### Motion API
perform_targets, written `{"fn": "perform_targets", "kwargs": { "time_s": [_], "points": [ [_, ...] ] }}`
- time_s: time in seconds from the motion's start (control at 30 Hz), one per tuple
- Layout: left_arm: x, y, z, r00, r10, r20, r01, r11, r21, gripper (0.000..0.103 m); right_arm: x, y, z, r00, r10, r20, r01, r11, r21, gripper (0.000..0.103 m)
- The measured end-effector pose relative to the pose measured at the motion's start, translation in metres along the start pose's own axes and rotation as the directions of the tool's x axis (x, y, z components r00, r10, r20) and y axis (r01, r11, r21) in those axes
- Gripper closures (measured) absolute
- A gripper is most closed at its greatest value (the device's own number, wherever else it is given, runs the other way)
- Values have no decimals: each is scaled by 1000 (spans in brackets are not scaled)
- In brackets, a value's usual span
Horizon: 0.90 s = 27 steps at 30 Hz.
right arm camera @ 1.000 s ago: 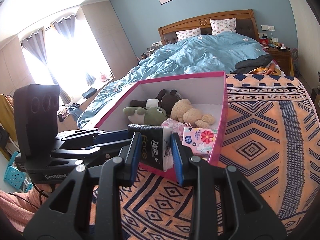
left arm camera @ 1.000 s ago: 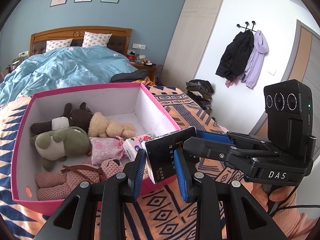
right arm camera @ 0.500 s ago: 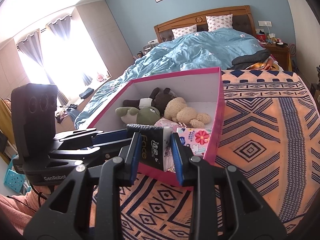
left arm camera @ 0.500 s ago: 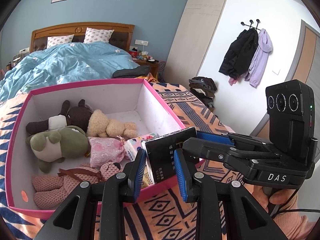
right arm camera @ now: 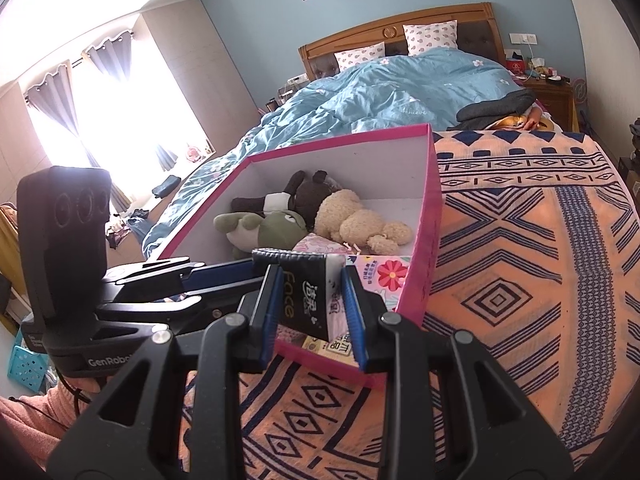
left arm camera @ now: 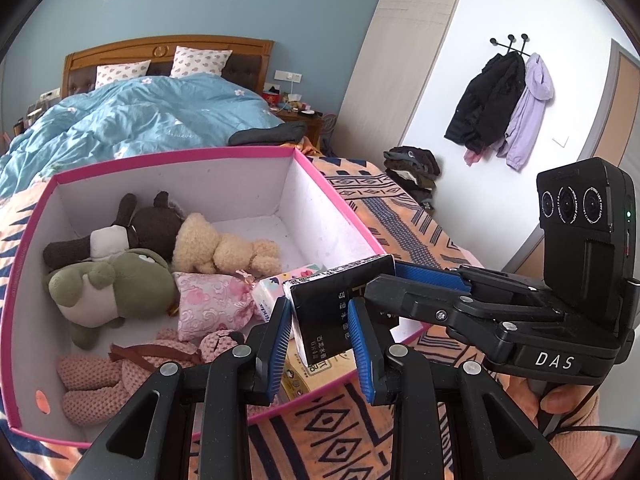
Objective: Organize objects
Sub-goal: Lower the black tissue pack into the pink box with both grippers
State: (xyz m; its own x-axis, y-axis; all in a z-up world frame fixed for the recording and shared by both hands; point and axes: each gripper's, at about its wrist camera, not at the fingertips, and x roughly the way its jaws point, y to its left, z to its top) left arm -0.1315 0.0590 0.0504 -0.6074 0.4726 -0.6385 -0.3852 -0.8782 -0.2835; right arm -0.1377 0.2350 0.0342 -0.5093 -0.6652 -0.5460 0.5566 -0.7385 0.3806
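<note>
Both grippers are shut on one black tissue pack [left arm camera: 336,304], held over the near right corner of the pink box [left arm camera: 344,208]. My left gripper [left arm camera: 320,336] grips its near end; the right gripper's fingers [left arm camera: 424,280] clamp it from the right. In the right wrist view my right gripper [right arm camera: 310,312] holds the pack [right arm camera: 308,296] above the box's [right arm camera: 434,216] near corner. Inside lie a green plush [left arm camera: 120,284], a brown plush [left arm camera: 156,224], a beige bear [left arm camera: 224,248], a pink pouch [left arm camera: 208,300], a pink knitted toy [left arm camera: 132,368] and tissue packs [right arm camera: 384,276].
The box sits on an orange and navy patterned blanket [right arm camera: 520,264] on the bed. A blue duvet [left arm camera: 132,124] lies behind it. Coats [left arm camera: 500,104] hang on the right wall. A blue basket [right arm camera: 24,364] stands on the floor at left.
Both grippers have carried the black pack forward, from before the box's near wall to above its near corner. The box now looks closer and lower in both views.
</note>
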Motion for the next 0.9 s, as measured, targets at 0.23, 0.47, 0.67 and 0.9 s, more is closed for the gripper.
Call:
{"fn": "perform_targets", "kwargs": {
  "time_s": [0.23, 0.47, 0.67, 0.9],
  "points": [
    [7, 4, 0, 1000, 4, -18, -5, 1000, -11, 75, 9, -5, 0, 1000, -4, -16, 4, 1000, 13, 70],
    [11, 8, 0, 1000, 6, -29, -6, 1000, -19, 75, 14, -9, -1, 1000, -7, -26, 7, 1000, 22, 70],
    [16, 11, 0, 999, 4, -44, -5, 1000, -28, 75, 16, -8, -1, 1000, -9, -29, 10, 1000, 22, 70],
    [19, 13, -1, 999, 1, -54, -3, 999, -38, 75, 19, -5, 0, 999, -30, -33, 30, 1000, 6, 69]
  ]
}}
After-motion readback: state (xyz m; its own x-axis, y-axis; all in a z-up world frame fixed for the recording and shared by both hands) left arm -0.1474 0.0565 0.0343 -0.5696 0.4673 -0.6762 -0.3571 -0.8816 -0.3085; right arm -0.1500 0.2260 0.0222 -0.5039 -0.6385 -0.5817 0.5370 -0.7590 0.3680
